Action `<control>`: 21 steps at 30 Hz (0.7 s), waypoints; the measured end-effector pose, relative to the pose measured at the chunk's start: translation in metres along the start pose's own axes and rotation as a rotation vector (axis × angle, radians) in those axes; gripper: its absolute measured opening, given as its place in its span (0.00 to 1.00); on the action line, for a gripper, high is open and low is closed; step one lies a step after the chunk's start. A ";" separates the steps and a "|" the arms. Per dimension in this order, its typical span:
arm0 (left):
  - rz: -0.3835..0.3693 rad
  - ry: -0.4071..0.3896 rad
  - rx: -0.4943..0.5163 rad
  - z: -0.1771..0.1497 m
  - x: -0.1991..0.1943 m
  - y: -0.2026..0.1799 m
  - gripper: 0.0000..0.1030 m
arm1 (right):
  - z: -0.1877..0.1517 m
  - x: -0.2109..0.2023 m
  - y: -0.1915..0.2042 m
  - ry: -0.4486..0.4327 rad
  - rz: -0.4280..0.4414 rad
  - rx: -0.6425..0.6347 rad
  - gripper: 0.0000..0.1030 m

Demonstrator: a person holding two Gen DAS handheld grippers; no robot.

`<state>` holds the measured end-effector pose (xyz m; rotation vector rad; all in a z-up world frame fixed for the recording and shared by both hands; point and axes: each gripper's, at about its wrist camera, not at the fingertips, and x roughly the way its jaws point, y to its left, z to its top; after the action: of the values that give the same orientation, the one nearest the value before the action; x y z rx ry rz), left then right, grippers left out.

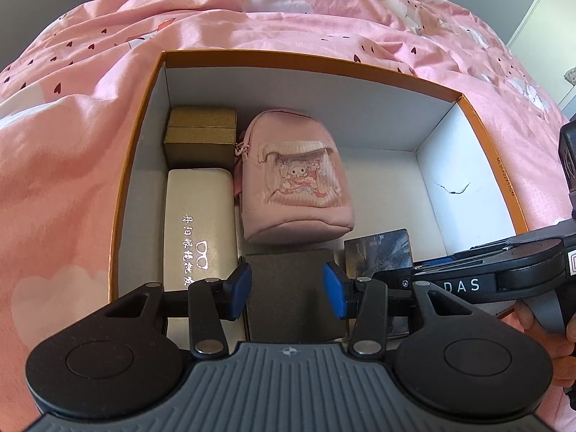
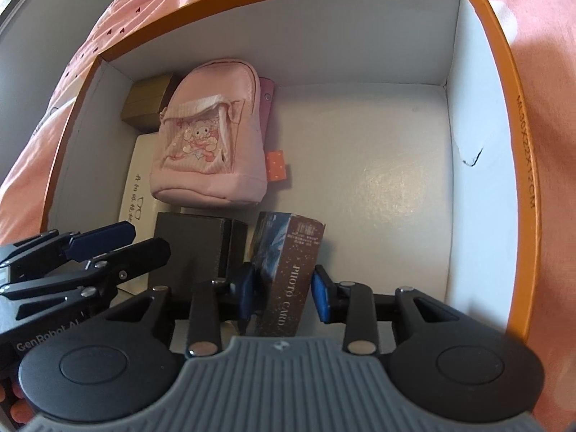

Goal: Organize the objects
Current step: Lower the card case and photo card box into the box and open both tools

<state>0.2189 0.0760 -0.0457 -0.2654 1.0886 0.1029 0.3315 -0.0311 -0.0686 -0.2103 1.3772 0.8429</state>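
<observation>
Right wrist: photo card box (image 2: 288,273) upright btwn right fingers (image 2: 252,288), released, small gaps both sides.

The orange box's (image 2: 518,165) right half lay bare down to the floor, open for a gripper to pass. Its left side was crowded: gold box (image 1: 201,136) in the far left corner, glasses case (image 1: 199,223) along the left wall, pink pouch (image 2: 212,144), black box (image 2: 196,244) and photo card box (image 2: 288,270) nearer the front.

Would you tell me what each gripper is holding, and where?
Nothing: the left gripper hangs open above the dark box; the right gripper straddles the photo card box without pressing.
</observation>
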 end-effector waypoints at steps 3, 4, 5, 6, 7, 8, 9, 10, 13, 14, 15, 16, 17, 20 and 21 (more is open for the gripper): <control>-0.001 -0.009 -0.003 -0.002 -0.002 0.002 0.51 | -0.001 0.001 0.005 0.000 -0.070 -0.042 0.43; -0.002 -0.011 -0.005 -0.002 -0.003 0.002 0.51 | -0.001 0.001 0.006 0.001 -0.078 -0.052 0.44; -0.005 -0.012 -0.006 -0.002 -0.003 0.003 0.51 | -0.001 0.001 0.007 0.005 -0.086 -0.056 0.48; -0.007 -0.013 -0.007 -0.002 -0.004 0.003 0.51 | -0.001 0.001 0.007 0.006 -0.090 -0.058 0.49; -0.010 -0.014 -0.008 -0.002 -0.004 0.003 0.51 | 0.000 0.001 0.007 0.012 -0.092 -0.060 0.49; -0.011 -0.014 -0.009 -0.003 -0.003 0.003 0.51 | 0.000 0.002 0.007 0.016 -0.096 -0.060 0.49; -0.013 -0.014 -0.009 -0.003 -0.003 0.003 0.51 | 0.000 0.002 0.007 0.019 -0.099 -0.062 0.49; -0.014 -0.013 -0.011 -0.003 -0.003 0.004 0.52 | 0.000 0.003 0.008 0.023 -0.100 -0.064 0.49; -0.016 -0.010 -0.016 -0.004 -0.001 0.005 0.52 | -0.001 0.005 0.007 0.037 -0.093 -0.056 0.48; -0.015 -0.009 -0.017 -0.005 -0.001 0.006 0.52 | -0.001 0.005 0.008 0.035 -0.101 -0.056 0.44; -0.015 -0.009 -0.019 -0.005 -0.001 0.006 0.52 | -0.002 0.006 0.009 0.031 -0.110 -0.062 0.38; -0.015 -0.009 -0.021 -0.005 -0.001 0.007 0.52 | -0.003 0.006 0.010 0.028 -0.113 -0.066 0.35; -0.016 -0.009 -0.022 -0.005 -0.001 0.007 0.52 | -0.003 0.006 0.010 0.026 -0.108 -0.065 0.32; -0.019 -0.008 -0.022 -0.005 0.000 0.007 0.52 | -0.002 0.007 0.011 0.027 -0.086 -0.068 0.27; -0.019 -0.008 -0.020 -0.005 0.000 0.006 0.52 | -0.002 0.007 0.012 0.028 -0.075 -0.071 0.26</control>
<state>0.2129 0.0806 -0.0491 -0.2937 1.0776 0.0977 0.3220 -0.0206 -0.0717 -0.3278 1.3580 0.8302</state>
